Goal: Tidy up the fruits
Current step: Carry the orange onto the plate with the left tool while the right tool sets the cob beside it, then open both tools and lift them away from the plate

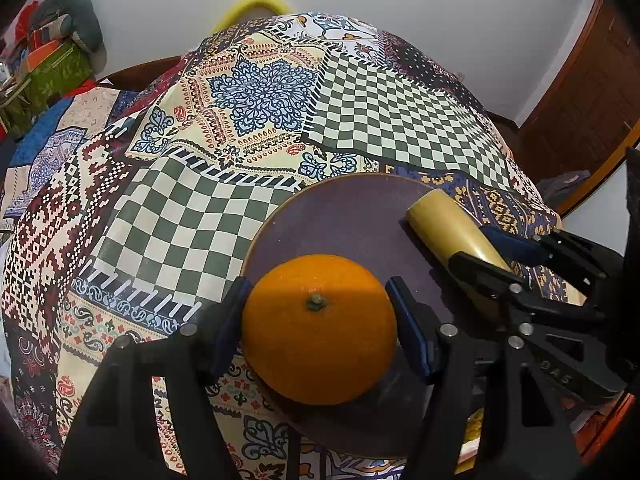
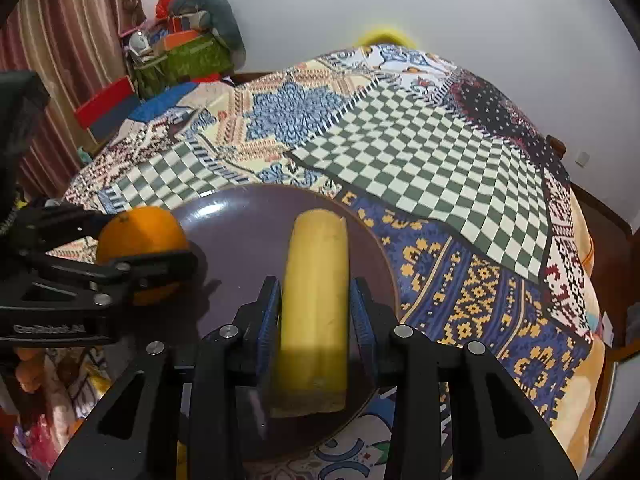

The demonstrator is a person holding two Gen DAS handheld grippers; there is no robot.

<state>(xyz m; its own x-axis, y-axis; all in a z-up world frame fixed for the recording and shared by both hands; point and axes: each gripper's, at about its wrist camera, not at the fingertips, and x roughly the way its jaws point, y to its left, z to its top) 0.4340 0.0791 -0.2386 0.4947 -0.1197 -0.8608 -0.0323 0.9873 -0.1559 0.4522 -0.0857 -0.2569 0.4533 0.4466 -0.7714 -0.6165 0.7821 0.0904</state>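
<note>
Orange [image 1: 319, 330] — glossy, stem up — clamped by left gripper [image 1: 319, 320]; right gripper [image 2: 316, 312] pinches pale-yellow cylinder [image 2: 314, 300] over plate [image 2: 240, 240].

Pretty bright, soft indoor light. Heavy fisheye bend with black vignette corners. Orange [image 1: 319, 330] is half in shadow, shade toward 6 o'clock; plate [image 2: 236, 216] has glare at 11 o'clock.

Bare plate [image 2: 240, 248] separates orange [image 2: 140, 236] from yellow piece [image 2: 316, 280].
</note>
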